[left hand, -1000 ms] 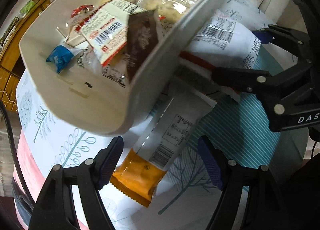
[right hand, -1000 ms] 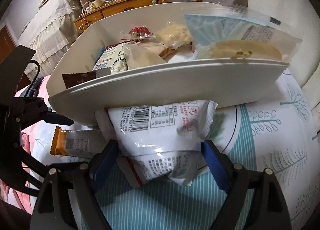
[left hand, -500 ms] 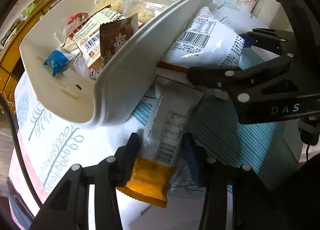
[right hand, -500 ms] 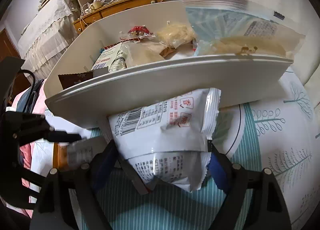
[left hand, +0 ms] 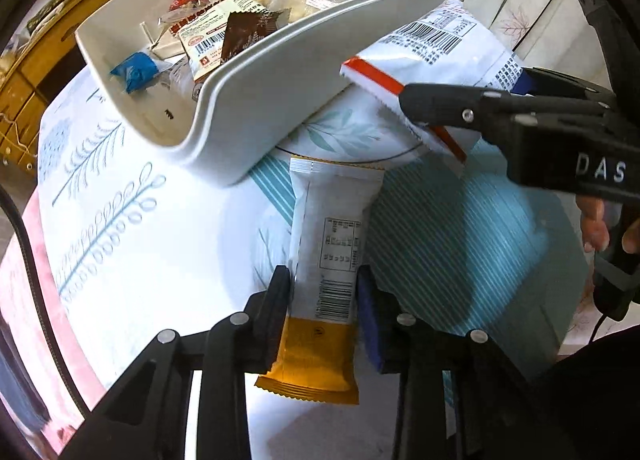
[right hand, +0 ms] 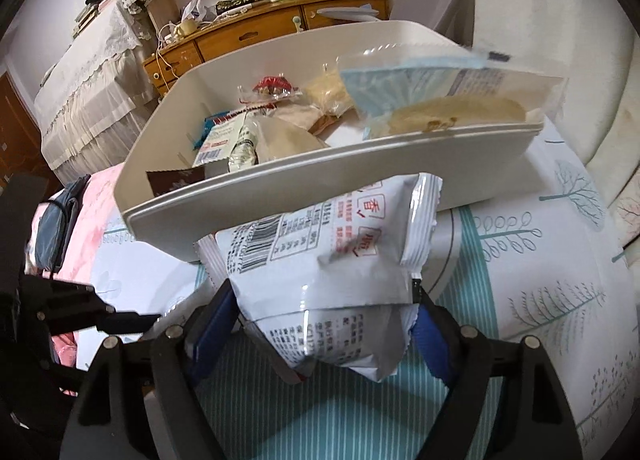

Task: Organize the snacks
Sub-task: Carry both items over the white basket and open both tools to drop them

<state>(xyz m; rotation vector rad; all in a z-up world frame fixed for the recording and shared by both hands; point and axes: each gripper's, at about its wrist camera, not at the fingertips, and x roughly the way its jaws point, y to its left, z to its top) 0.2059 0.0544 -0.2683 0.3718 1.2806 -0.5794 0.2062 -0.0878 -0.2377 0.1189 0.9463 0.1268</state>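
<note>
While the white bin brims with snack packets, left claw pinches an orange-ended bar, right claw a white bag.

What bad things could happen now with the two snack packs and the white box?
1. The left tool pinches the orange-ended pack near one end, so the long part might swing or slip.
2. The big white bag, held by the right tool, sits against the wall of the white box and could snag or push it.
3. The box already looks full, so snacks might spill.
</note>
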